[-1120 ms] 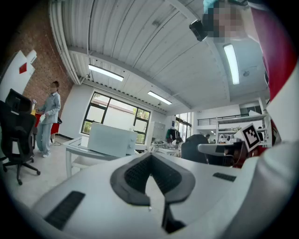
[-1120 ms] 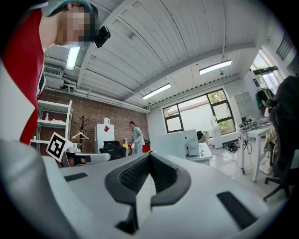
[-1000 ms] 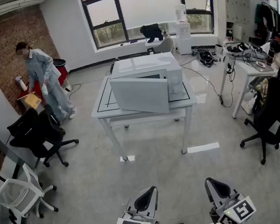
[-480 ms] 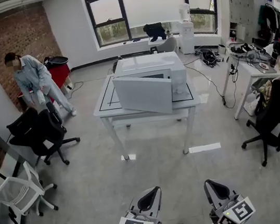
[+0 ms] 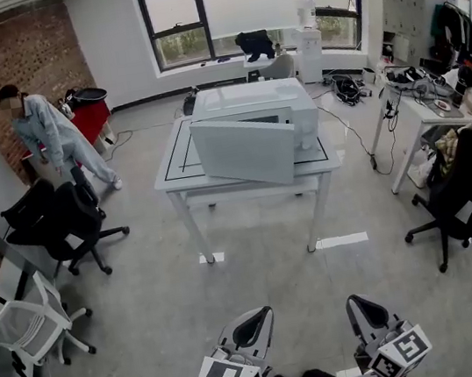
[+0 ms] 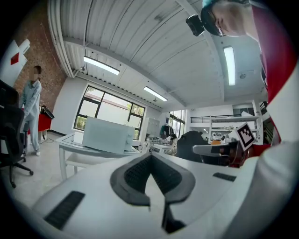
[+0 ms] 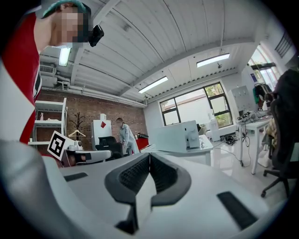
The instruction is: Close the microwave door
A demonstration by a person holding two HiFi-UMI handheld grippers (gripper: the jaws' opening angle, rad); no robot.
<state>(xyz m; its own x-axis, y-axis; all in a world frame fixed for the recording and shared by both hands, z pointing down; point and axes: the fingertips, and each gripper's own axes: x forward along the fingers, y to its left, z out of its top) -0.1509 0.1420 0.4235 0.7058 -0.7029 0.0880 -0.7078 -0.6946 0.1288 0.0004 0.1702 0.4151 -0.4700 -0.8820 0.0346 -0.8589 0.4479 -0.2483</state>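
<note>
The microwave door (image 5: 243, 151) hangs open at upper centre, well beyond your left gripper (image 5: 257, 314) and right gripper (image 5: 359, 301); both have their fingers closed and empty.

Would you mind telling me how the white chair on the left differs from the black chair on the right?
The white chair is pale, bare and looks mesh-backed; the black chair is dark and bulky, seemingly draped with clothing. The white chair stands at the far left; the black chair is beside the right desk. Both are unoccupied, on wheeled star bases.
</note>
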